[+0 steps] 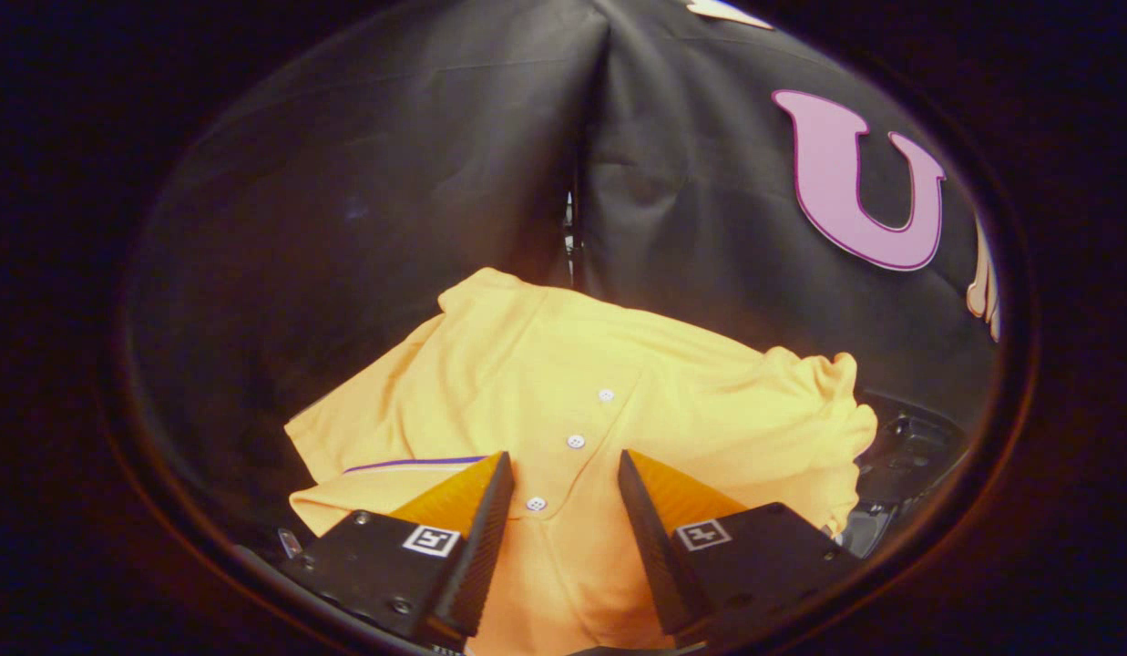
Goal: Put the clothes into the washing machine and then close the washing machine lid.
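Right between and just ahead of the gripper [566, 465] fingers lies a yellow short-sleeved polo shirt of soft knit cloth [563, 383], spread out and a bit rumpled, front side up. Its button placket runs straight up the gap between the fingers, with three small white buttons [575, 441] in a row: one down near the fingertips, one a little beyond, one further on. The gripper is wide apart, fingers spread with the shirt's front showing between them, and neither finger looks pressed on the cloth; honestly can't tell if the tips touch it or hang just above it. A thin purple stripe [415, 464] crosses the cloth just beside the left finger. One sleeve is bunched up off past the right finger, the cloth puckered there. The shirt's far hem reaches toward the black cloth wall [363, 182] of the booth, which hangs in folds beyond it. Past the bunched sleeve there's some dark, shiny moulded shape [909, 446], too dim to say what it is. What the shirt rests on is too dark to make out.
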Demonstrator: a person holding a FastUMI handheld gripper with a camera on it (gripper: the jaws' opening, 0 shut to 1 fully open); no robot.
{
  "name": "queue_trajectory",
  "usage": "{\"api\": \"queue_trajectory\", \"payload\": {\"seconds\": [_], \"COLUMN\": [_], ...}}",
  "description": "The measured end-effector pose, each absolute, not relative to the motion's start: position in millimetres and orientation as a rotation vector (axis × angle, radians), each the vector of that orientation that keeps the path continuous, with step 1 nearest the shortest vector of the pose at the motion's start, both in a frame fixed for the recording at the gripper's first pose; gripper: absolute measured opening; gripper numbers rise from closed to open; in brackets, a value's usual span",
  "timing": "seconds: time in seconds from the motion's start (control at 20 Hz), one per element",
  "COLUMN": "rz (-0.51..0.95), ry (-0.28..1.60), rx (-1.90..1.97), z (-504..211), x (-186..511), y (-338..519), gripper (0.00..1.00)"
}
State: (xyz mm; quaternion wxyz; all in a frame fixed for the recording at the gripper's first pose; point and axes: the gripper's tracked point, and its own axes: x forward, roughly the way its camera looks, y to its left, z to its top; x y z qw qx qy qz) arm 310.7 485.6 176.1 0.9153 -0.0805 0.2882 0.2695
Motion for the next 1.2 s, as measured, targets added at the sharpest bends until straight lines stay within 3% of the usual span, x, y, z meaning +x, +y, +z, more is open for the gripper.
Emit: {"api": "queue_trajectory", "payload": {"seconds": [0.15, 0.25, 0.35, 0.65, 1.2], "rz": [0.568, 0.571, 0.566, 0.449, 0.034], "ry": [0.576, 0.572, 0.558, 0.434, 0.264], "rx": [-0.163, -0.144, -0.145, -0.142, -0.143], "z": [187, 193, 194, 266, 457], "x": [315, 312, 311, 314, 280], "y": [486, 482, 479, 463, 404], "gripper": [0.30, 0.10, 0.04, 0.03, 0.03]}}
